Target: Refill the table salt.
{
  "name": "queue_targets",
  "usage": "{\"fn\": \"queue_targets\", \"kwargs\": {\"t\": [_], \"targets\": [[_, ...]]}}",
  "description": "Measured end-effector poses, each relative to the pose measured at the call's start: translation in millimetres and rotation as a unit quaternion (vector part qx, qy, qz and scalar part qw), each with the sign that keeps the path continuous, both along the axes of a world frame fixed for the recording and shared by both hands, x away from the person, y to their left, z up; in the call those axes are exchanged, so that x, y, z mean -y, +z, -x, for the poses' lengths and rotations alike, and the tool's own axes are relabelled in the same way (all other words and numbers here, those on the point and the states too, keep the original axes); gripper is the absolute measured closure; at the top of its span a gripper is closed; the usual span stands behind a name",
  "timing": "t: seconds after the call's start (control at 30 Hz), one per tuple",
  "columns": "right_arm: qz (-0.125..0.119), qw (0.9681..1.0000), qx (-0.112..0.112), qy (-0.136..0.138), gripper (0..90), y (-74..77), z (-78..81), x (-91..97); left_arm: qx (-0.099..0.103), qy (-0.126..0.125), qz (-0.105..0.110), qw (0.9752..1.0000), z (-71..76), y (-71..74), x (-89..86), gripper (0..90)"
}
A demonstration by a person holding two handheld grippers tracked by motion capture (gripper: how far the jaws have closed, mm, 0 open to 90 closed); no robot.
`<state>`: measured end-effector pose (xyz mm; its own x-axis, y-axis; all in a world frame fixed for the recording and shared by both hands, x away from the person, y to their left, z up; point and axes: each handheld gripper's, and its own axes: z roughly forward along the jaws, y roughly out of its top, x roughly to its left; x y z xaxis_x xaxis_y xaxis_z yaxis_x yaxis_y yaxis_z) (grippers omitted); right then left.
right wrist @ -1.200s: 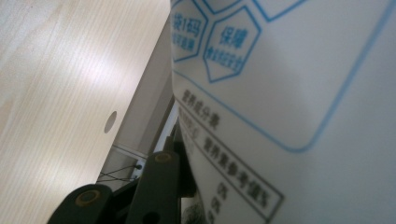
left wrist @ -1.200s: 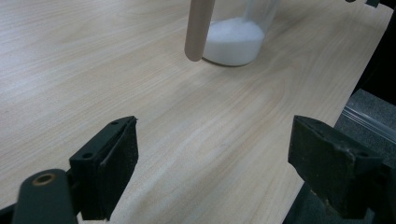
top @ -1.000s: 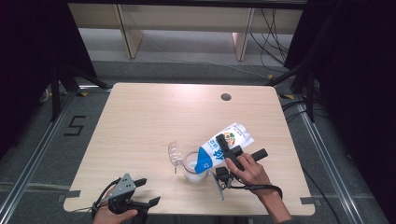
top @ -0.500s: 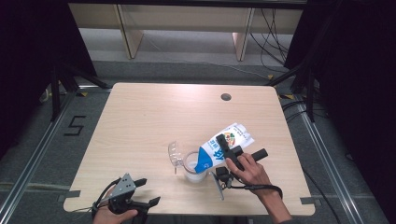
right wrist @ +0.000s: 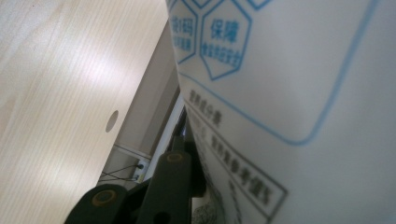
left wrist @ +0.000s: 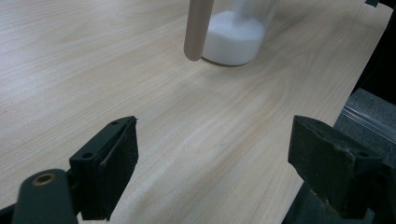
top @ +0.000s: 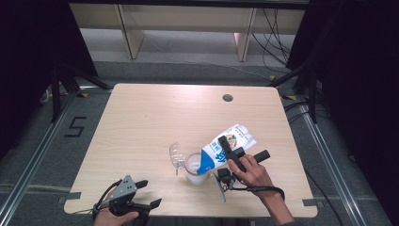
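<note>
The right gripper (top: 229,151), jaws just closing, clamps a tilted white-and-blue bag (top: 226,147) over the cup (top: 194,168), while the left gripper (top: 143,200) gapes wide, empty; the bag's mouth is hidden.

Lab: railed floor (top: 33,160), dark curtains (top: 357,70)

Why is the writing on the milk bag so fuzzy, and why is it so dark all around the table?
In the right gripper view the bag sits too near the lens, so its print blurs. In the high view the light falls on the table, leaving the sides black. In the left gripper view the cup looks soft while the left claw looks sharper.
</note>
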<state>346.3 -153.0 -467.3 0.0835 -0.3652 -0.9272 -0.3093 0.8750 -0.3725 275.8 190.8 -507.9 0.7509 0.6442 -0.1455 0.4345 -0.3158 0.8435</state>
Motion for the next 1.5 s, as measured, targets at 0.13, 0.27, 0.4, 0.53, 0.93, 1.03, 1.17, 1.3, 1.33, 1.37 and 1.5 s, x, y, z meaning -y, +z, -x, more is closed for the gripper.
{"fn": "queue_targets", "kwargs": {"t": [0.13,0.27,0.4,0.53,0.93,1.03,1.17,1.3,1.33,1.37,1.5], "targets": [[-0.009,1.0000,-0.003,-0.001,80.5,0.4,-0.1,0.2,0.000,-0.001,0.000,1.0000,0.1,-0.1,0.1,15.6],[-0.014,0.9999,-0.004,0.005,81.7,-0.2,-0.9,-0.6,-0.001,-0.001,-0.001,1.0000,0.1,-0.2,0.1,15.6],[-0.029,0.9995,-0.010,-0.009,82.4,-1.3,0.7,-0.4,-0.001,0.001,0.005,1.0000,0.3,-0.6,1.4,15.6],[-0.033,0.9994,-0.004,0.000,82.8,-0.3,-0.1,-0.3,-0.002,0.002,0.006,1.0000,0.3,-0.8,1.5,15.7],[-0.036,0.9991,-0.019,-0.003,83.7,-0.7,-1.1,-1.2,-0.001,0.001,0.006,1.0000,0.4,-0.9,1.6,15.6],[-0.033,0.9993,-0.015,0.004,83.8,0.5,-1.5,-2.0,-0.002,0.002,0.006,1.0000,0.4,-0.9,1.5,15.6],[-0.048,0.9985,-0.025,0.007,83.9,-0.5,-2.3,-2.1,-0.002,0.002,0.007,1.0000,0.6,-0.8,1.6,15.7],[-0.044,0.9986,-0.028,0.002,84.0,0.3,-2.1,-1.5,-0.001,0.001,0.006,1.0000,0.3,-0.7,1.4,15.7],[-0.044,0.9987,-0.028,0.002,84.1,0.2,-2.2,-1.4,-0.002,0.002,0.006,1.0000,0.6,-0.8,1.5,15.6],[-0.047,0.9985,-0.028,0.001,84.1,-0.3,-2.1,-1.5,0.000,0.000,0.005,1.0000,0.2,-0.7,1.4,15.6],[-0.046,0.9987,-0.021,0.008,84.2,0.9,-2.3,-2.4,0.000,0.000,0.005,1.0000,0.2,-0.7,1.4,15.7]]}}
